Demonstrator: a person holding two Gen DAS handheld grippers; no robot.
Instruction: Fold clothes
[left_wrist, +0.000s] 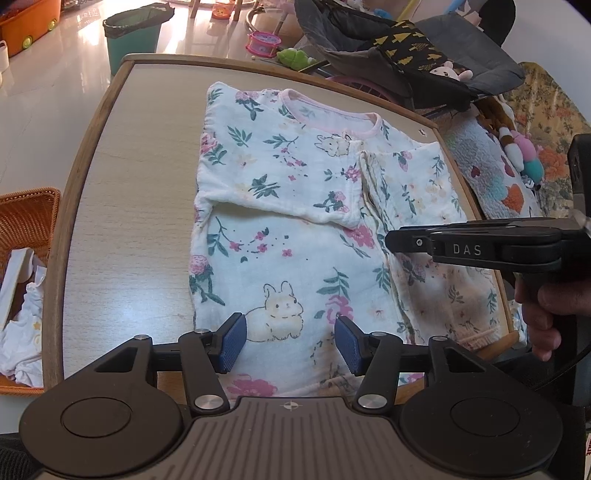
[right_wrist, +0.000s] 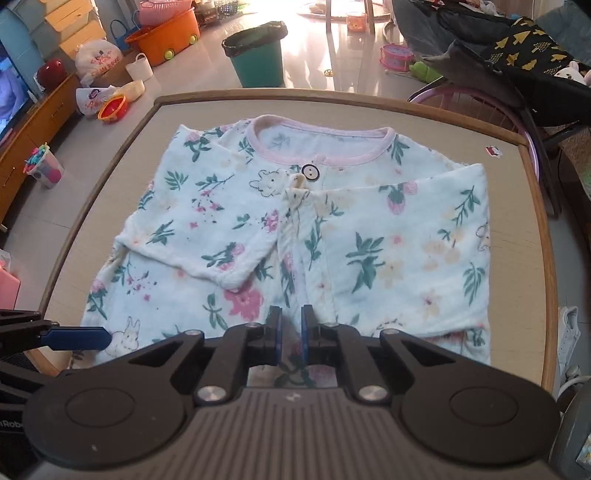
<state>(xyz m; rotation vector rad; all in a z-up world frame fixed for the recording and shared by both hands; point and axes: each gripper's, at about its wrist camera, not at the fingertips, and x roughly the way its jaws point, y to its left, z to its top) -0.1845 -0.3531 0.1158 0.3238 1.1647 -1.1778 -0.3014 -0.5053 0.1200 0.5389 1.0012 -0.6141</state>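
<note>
A pale wood-rimmed counter (right_wrist: 524, 229) stands in a cluttered, sunlit room; nearest, the left gripper (left_wrist: 290, 343) hovers over the lower hem of the floral garment (left_wrist: 295, 221), its blue fingers (left_wrist: 232, 341) apart with nothing clamped; the right gripper (right_wrist: 291, 332) sits over the hem, fingers nearly together, gripping no cloth; the garment lies flat mid-counter, both sleeves folded inward, pink collar (right_wrist: 321, 157) farthest; beyond, a green bin (right_wrist: 255, 55) on the floor

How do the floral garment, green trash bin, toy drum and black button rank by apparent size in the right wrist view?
1. floral garment
2. green trash bin
3. toy drum
4. black button

Bin and drum sit farther off, so true sizes are unsure.
</note>
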